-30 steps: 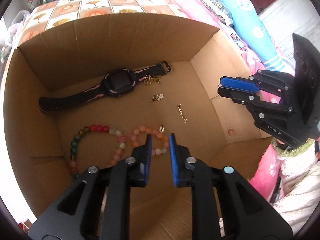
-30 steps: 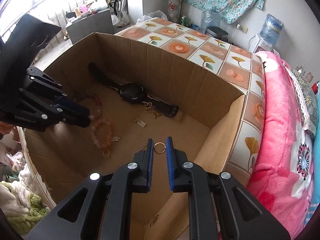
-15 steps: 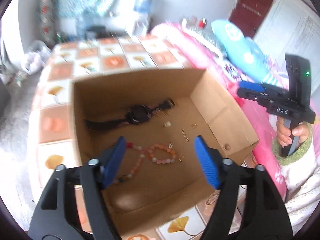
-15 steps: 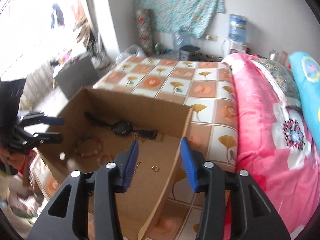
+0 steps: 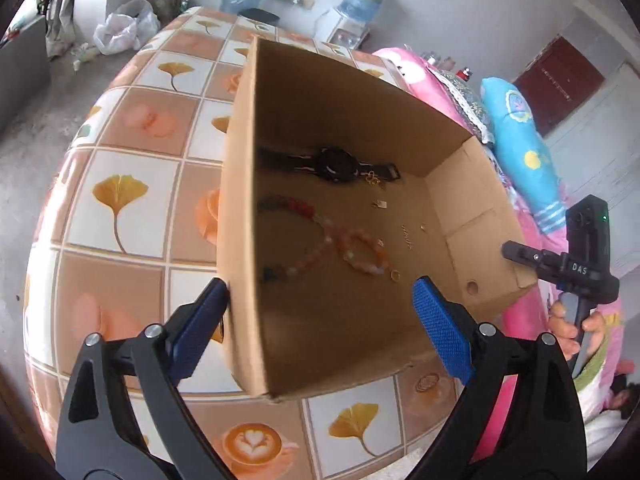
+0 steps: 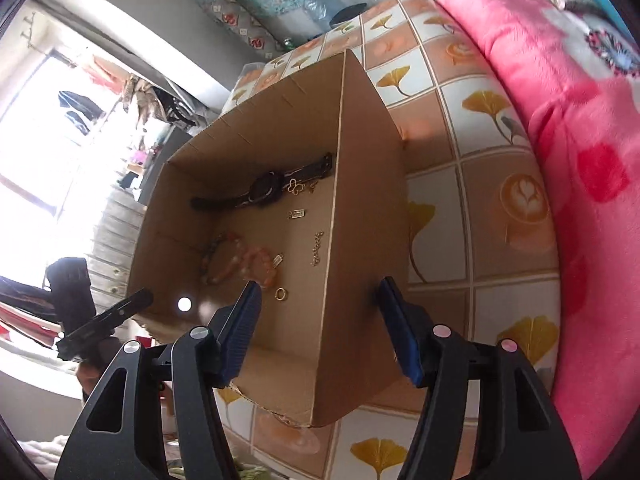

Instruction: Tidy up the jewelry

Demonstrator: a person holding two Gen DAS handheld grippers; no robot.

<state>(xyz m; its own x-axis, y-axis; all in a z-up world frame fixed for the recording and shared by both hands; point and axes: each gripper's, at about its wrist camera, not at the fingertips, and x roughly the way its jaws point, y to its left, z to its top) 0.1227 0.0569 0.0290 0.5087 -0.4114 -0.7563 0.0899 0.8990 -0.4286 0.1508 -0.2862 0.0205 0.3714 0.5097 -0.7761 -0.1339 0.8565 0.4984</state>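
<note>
Left gripper (image 5: pixel 320 316): tilted steeply downward, jaws spread wide and opening, nothing between the blue pads (image 5: pixel 440 330). Right gripper (image 6: pixel 320 328): also angled downward, jaws parted and opening, nothing gripped. In the left wrist view the right gripper (image 5: pixel 520 250) appears at the right edge, held by a bare hand (image 5: pixel 570 330) wrapped around its handle. In the right wrist view the left gripper (image 6: pixel 132 304) appears at the lower left, its holding hand mostly hidden.
</note>
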